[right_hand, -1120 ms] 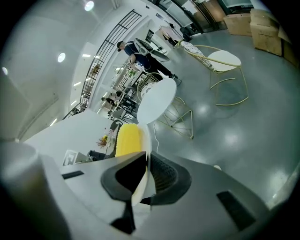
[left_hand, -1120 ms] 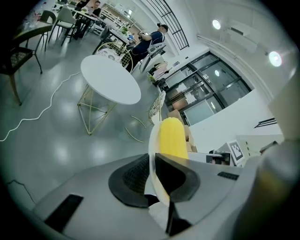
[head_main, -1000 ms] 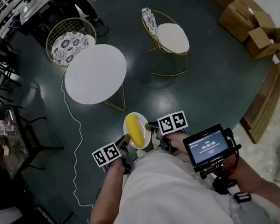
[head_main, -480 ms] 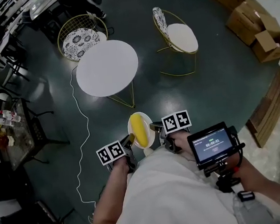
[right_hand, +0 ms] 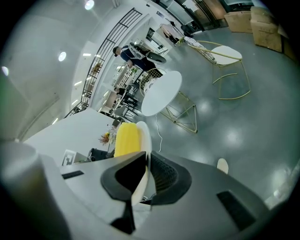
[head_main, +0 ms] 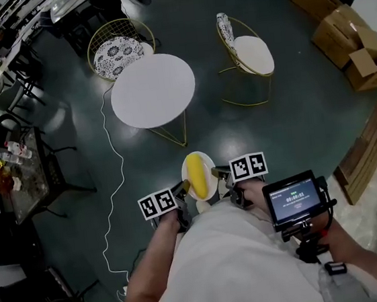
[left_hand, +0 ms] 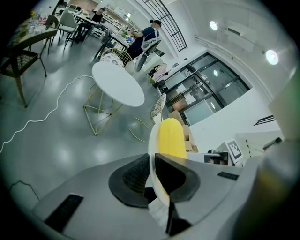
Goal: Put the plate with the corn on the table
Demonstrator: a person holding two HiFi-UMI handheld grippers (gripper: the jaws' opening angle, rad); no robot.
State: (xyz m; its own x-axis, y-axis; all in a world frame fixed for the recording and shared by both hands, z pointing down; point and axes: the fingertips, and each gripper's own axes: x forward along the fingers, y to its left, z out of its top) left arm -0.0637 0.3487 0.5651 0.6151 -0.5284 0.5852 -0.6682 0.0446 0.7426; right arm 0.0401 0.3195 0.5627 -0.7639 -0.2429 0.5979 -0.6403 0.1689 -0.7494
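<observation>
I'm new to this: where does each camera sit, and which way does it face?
Head view: on the person's head, looking steeply down at the round white table, both forearms and the white shirt.
Left gripper view: on the left gripper, looking along its jaws, shut on the white plate carrying yellow corn.
Right gripper view: on the right gripper, jaws shut on the plate's opposite rim.
Shared: all three show plate, corn and table.

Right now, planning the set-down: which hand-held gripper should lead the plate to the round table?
Left, marginally. Both the left hand-held gripper and right hand-held gripper clamp the plate by its rim, but the white table lies ahead and leftward.
</observation>
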